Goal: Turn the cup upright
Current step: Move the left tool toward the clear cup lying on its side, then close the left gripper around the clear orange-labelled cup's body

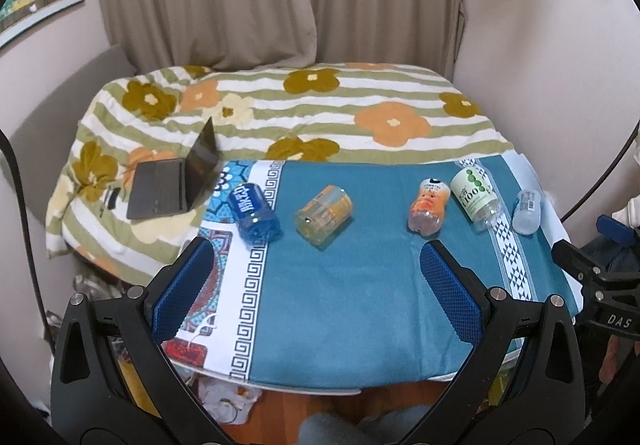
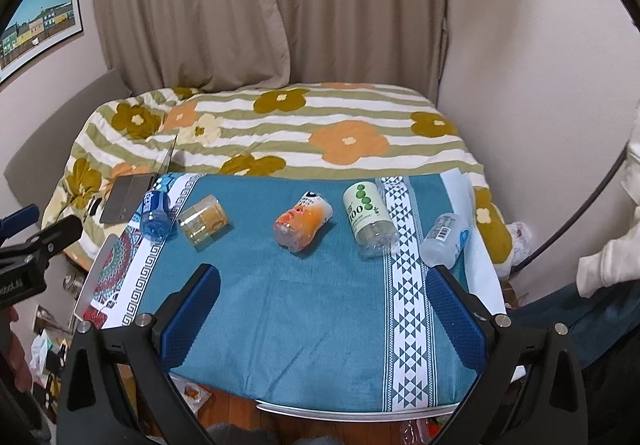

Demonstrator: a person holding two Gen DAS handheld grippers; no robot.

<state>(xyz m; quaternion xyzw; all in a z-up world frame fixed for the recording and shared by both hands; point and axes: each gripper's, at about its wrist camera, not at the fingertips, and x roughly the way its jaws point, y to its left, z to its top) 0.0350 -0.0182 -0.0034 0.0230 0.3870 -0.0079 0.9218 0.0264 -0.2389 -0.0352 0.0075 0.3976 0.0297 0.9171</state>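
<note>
Evidently nothing is flipped yet: five cut-bottle cups lie on their sides across the teal cloth (image 1: 340, 305), the amber cup (image 1: 324, 213) near its middle. Both the left gripper (image 1: 316, 285) and right gripper (image 2: 320, 309) hover wide apart, empty, at the cloth's near edge.

- Soft, even indoor light; shadows are faint.
- Strong fisheye bending, with black vignette at the corners.
- Centre is sharp; edges look slightly blurred.
- No harsh glare.
</note>
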